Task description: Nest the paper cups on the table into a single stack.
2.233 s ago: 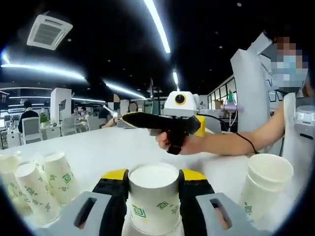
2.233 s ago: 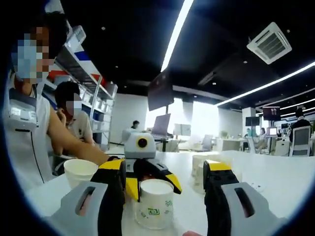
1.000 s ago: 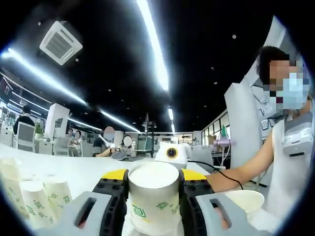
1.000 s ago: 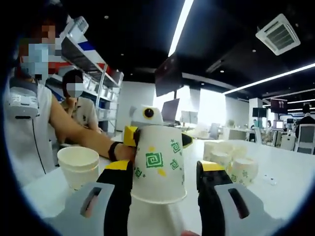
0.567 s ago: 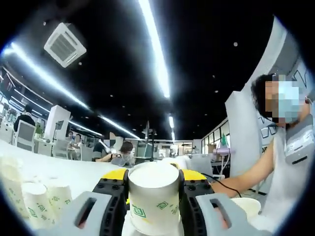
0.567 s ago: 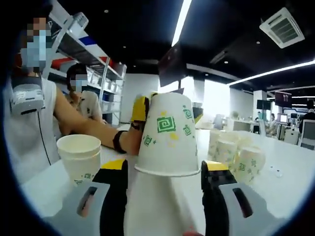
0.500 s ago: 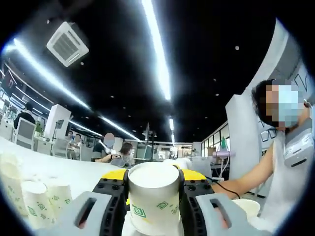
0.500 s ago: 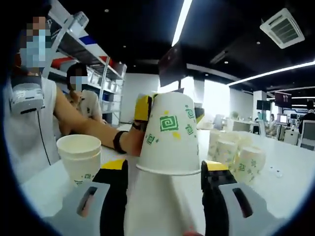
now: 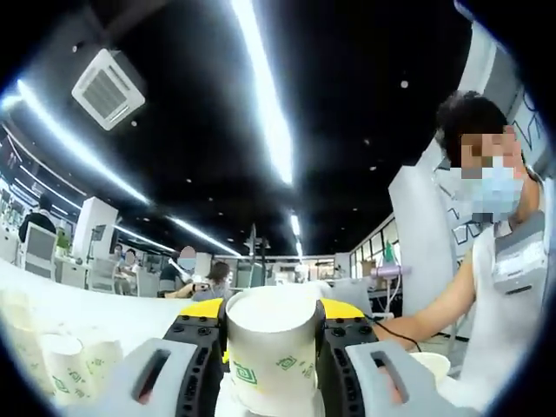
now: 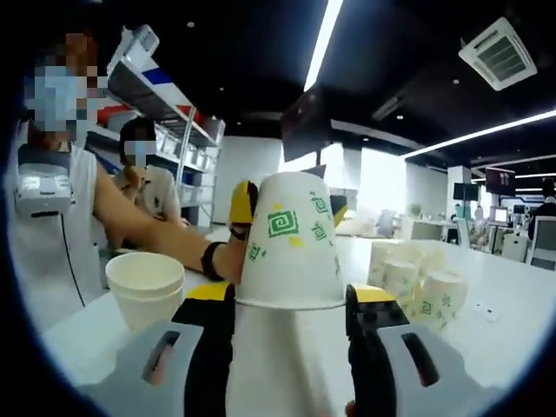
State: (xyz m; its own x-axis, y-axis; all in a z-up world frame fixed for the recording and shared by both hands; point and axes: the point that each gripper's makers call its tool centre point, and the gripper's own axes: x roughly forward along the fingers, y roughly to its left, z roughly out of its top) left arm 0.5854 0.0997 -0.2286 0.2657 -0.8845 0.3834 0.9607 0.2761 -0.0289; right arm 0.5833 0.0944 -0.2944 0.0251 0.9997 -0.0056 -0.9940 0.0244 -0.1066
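A dark ceiling carries long light strips [image 9: 261,95] and a square air vent [image 10: 497,54]. Far desks with monitors [image 10: 476,192] stand right; shelving [image 10: 165,113] lines the left wall.

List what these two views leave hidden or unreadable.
- Left gripper view: base of the held cup, hidden between the left claw jaws.
- Right gripper view: whether the right claw touches the upside-down cup; its rim covers the tips.
- Right gripper view: number of cups in the cluster, overlapping.

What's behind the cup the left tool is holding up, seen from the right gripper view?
Behind the upside-down paper cup sits the yellow left tool and the person's hand at its edges. The cup covers the tool's grip and whatever lies inside.
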